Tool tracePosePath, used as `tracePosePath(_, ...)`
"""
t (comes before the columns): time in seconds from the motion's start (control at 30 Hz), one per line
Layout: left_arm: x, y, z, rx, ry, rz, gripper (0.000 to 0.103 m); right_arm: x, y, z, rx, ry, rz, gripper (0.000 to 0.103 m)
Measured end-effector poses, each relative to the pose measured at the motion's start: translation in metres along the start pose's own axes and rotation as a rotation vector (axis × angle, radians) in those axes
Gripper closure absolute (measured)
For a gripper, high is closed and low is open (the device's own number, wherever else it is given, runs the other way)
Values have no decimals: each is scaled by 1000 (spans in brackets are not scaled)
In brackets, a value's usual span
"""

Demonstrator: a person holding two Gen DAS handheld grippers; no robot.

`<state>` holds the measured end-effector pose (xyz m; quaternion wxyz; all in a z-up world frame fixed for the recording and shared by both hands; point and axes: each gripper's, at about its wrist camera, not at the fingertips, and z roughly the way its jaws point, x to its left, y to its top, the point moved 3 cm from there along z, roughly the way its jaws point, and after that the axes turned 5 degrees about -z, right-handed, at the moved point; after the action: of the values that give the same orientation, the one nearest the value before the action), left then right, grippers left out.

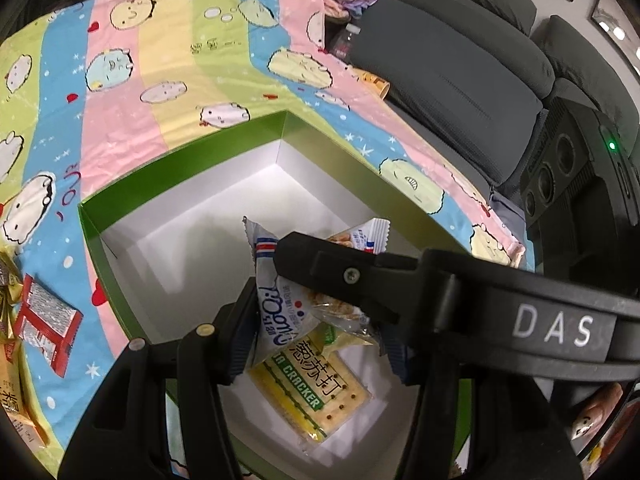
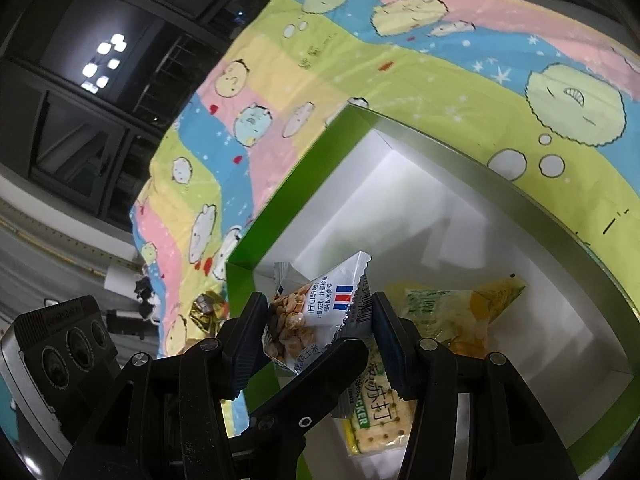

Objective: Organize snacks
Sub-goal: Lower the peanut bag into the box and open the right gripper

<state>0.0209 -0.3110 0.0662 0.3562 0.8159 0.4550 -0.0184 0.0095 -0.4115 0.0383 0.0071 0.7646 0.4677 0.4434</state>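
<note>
A green box [image 1: 96, 220] with a white inside lies open on a cartoon-print blanket. My left gripper [image 1: 316, 320] hovers over it, shut on a white and blue snack packet [image 1: 280, 308]. My right gripper [image 2: 318, 308] is shut on a white packet of corn snack [image 2: 316, 312] above the box [image 2: 280, 208]. The right gripper's black finger [image 1: 320, 264] crosses in front in the left wrist view. One finger of the left gripper [image 2: 320, 368] crosses low in the right wrist view. A green cracker packet [image 1: 312, 392] [image 2: 376, 412] and a yellow-green packet [image 2: 460, 308] lie on the box floor.
Loose snacks lie on the blanket [image 1: 160, 80] left of the box: a red and silver packet [image 1: 48, 324] and yellow packets [image 1: 16, 400]. A gold-wrapped snack [image 2: 208, 308] sits beside the box corner. A grey sofa [image 1: 460, 80] stands to the right.
</note>
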Motion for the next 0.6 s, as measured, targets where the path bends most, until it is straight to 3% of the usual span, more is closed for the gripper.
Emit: tracePosePath(0.6, 8, 0, 28, 86, 16, 3, 46, -15, 1, 12, 26, -81, 39, 48)
